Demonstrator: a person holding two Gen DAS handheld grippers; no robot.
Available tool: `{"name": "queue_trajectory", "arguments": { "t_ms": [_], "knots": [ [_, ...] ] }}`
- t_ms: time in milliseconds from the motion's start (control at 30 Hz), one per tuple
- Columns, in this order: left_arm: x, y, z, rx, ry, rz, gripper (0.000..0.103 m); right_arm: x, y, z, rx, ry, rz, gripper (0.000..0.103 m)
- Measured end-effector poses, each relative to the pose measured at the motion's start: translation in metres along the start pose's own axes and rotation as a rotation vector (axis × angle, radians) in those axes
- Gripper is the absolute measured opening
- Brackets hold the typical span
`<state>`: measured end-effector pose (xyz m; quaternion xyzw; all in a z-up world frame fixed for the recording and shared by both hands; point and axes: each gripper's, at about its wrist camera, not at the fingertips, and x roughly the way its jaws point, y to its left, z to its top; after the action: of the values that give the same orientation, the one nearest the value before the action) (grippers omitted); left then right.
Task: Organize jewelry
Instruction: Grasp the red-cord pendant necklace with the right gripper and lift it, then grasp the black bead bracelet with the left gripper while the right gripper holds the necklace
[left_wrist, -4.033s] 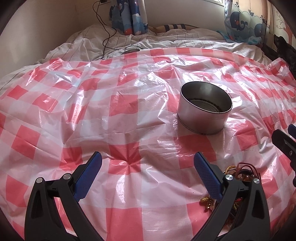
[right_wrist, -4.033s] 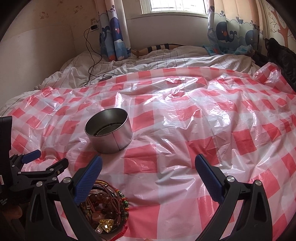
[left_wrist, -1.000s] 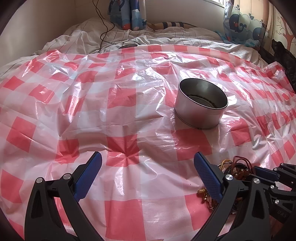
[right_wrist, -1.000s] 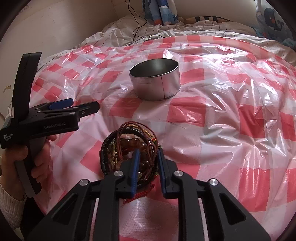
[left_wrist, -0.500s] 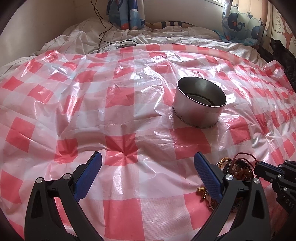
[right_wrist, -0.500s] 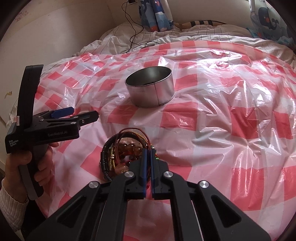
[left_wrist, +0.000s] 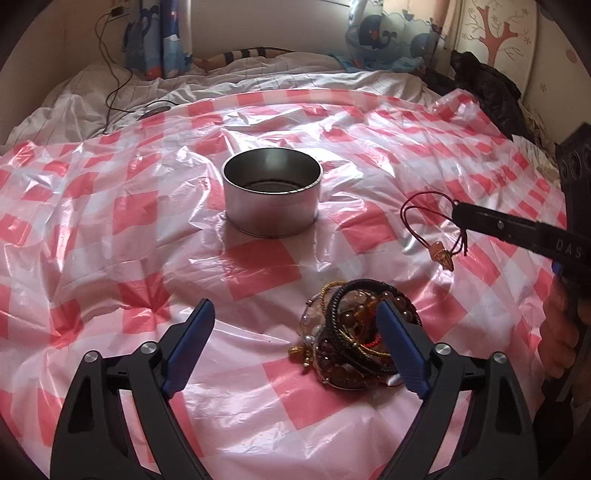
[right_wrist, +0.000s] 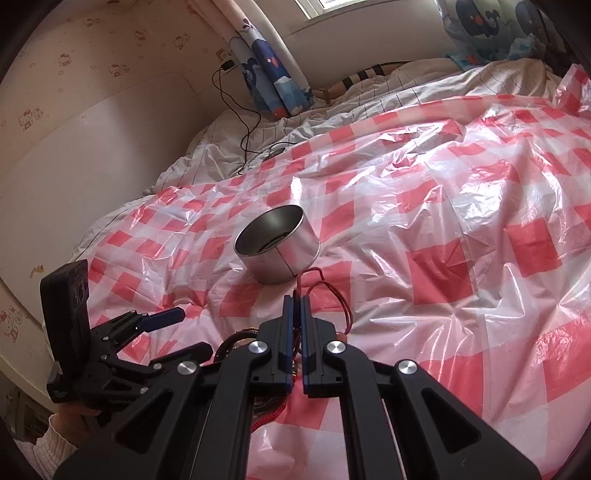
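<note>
Red cord necklace (left_wrist: 421, 218) dangling, pendant lowest, from right claw (right_wrist: 296, 301)

Daylight enters from the window (right_wrist: 325, 4) at the far end of the room, leaving both views bright but soft and slightly hazy. The checked plastic sheet (left_wrist: 110, 206) throws white glare off its creases, strongest toward its far right edge in the right wrist view. The metal tin (left_wrist: 272, 195) shows a pale sheen inside its wall and casts a faint shadow on its near side. Fisheye distortion bends the walls and curtains, black vignetting fills every corner, and the near foreground looks slightly soft.
</note>
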<state>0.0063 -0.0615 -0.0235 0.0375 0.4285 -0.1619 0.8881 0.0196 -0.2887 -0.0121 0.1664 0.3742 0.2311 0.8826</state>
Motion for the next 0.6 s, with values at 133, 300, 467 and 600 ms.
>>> {"name": "queue_trajectory", "arguments": {
  "t_ms": [133,300,467,600],
  "knots": [
    [0.007,-0.008,-0.006,0.026,0.026,-0.065,0.057,0.004,0.000,-0.002,-0.005,0.014,-0.008,0.004],
    [0.012,-0.005,-0.009,0.018,0.031,-0.108,0.022,0.010,0.005,-0.005,-0.029,0.025,-0.011,0.005],
    [0.017,-0.003,-0.011,0.025,0.055,-0.133,0.012,0.013,0.001,-0.005,-0.015,0.029,-0.014,0.005],
    [0.013,-0.002,-0.010,0.016,0.051,-0.152,0.006,0.013,0.001,-0.005,-0.014,0.023,-0.013,0.005]
  ]
}}
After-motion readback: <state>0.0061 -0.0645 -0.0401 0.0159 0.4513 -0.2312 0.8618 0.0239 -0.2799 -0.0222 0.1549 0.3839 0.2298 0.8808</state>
